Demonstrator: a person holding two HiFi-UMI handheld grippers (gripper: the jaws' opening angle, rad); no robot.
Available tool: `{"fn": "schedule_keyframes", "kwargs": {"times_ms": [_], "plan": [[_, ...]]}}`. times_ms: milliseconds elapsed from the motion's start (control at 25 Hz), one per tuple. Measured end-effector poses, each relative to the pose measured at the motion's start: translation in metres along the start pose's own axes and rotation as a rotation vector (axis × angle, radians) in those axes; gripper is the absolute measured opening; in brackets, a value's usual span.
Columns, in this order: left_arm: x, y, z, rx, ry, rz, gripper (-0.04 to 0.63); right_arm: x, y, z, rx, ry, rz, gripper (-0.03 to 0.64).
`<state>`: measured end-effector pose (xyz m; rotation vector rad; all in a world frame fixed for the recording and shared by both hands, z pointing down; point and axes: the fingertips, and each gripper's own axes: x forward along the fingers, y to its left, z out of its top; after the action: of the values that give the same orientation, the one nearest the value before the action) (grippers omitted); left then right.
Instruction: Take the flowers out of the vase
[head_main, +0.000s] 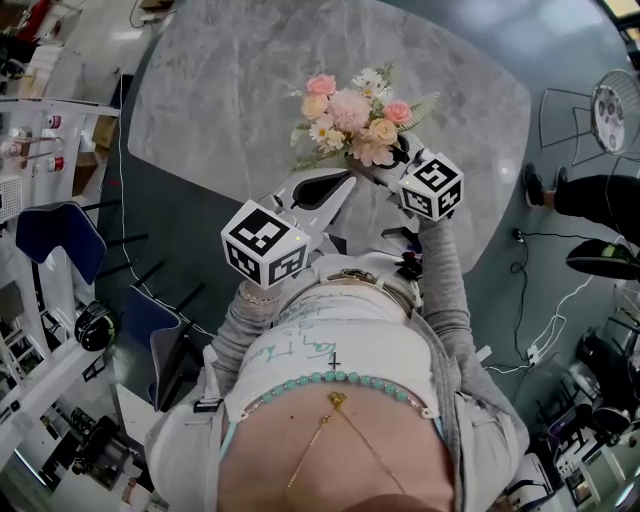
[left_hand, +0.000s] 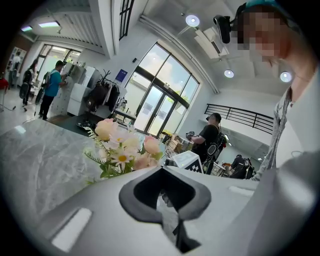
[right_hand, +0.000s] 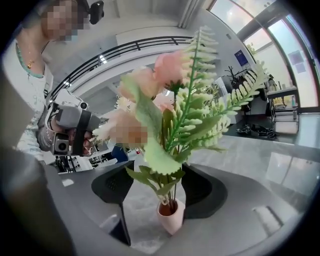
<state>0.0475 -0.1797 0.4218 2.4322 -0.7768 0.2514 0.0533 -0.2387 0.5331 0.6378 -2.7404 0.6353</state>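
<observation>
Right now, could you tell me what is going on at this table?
A person holds a gripper in each hand over the grey marble-patterned table. The right gripper is open, with the stems of the pink, peach and white artificial flowers between its jaws, just above the small pink vase. Its pads do not press on them. The flowers are still in the vase. The left gripper is shut and empty, pointing towards the bouquet.

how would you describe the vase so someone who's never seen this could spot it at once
On the grey marbled table stands one bunch of pink and cream flowers. Follow its stems down between the right gripper's open jaws to the small vase: a plain pale pink pot among green leaves and grey gripper parts.
</observation>
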Motion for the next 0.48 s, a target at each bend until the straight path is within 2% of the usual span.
{"fn": "schedule_keyframes", "kwargs": {"times_ms": [280,480], "plan": [[0.0015,-0.0008,-0.002,0.001,-0.001,-0.002,0.002,0.0049,-0.0007,-0.003,0.007,-0.012,0.01,0.329],[-0.0009,-0.002,-0.0028,0.001,0.0,-0.006,0.002,0.0033,-0.0034,-0.0037,0.017,-0.023,-0.016,0.249]]}}
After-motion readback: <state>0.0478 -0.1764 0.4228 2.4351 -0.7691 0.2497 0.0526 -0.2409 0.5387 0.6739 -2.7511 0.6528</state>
